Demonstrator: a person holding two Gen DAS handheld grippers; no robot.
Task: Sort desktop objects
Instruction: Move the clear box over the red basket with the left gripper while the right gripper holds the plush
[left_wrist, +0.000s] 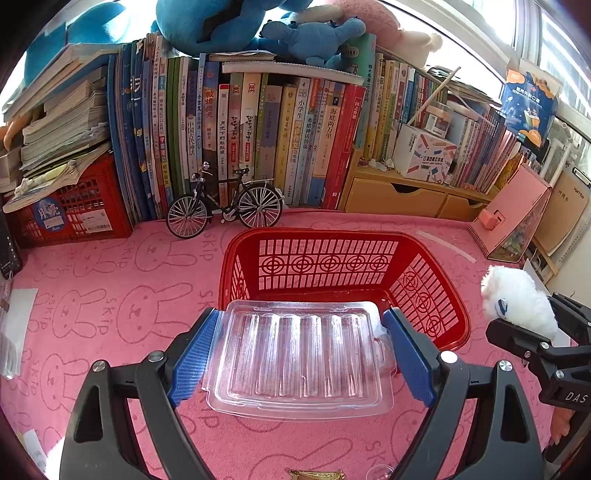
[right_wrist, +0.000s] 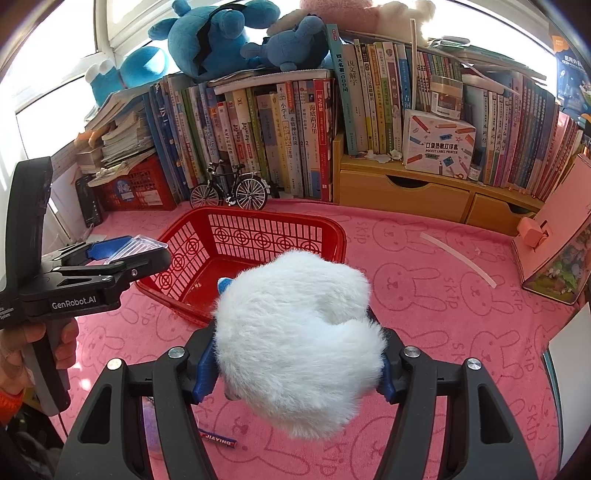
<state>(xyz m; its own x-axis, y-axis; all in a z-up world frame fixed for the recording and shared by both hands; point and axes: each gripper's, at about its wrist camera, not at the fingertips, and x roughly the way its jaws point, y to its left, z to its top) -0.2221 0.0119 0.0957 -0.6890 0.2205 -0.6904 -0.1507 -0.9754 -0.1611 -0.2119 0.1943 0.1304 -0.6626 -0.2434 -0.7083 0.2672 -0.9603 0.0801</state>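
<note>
Left wrist view: the left gripper (left_wrist: 301, 354) clamps a clear plastic blister tray (left_wrist: 299, 360) between its blue pads (left_wrist: 194, 360), the ribbed tray lying flat across the jaws and poised at the near rim of a red plastic basket (left_wrist: 436, 295) that sits on a pink bunny-print table cover (left_wrist: 110, 288). At the right edge of this view, the right gripper (left_wrist: 532, 328) carries a white furry plush toy (left_wrist: 517, 299), level with the basket's right side. Right wrist view: the right gripper (right_wrist: 299, 369) is closed on the white plush toy (right_wrist: 295, 343), its fur bulging over both blue pads, just short of the basket's (right_wrist: 332, 229) near right corner. A hand (right_wrist: 22, 354) grips the handle of the left gripper (right_wrist: 125, 251), which reaches in from the left with the clear tray (right_wrist: 138, 245) over the basket's left wall. On the cover below the right gripper lies a small battery (right_wrist: 218, 439) with a red and blue label. Behind the basket stands a model bicycle (left_wrist: 225, 205), parked against a long row of upright books (left_wrist: 258, 129) topped with blue plush toys (left_wrist: 314, 37). A white plastic strip (right_wrist: 458, 264) lies on the cover to the right, near a pink wooden box (right_wrist: 554, 240).
</note>
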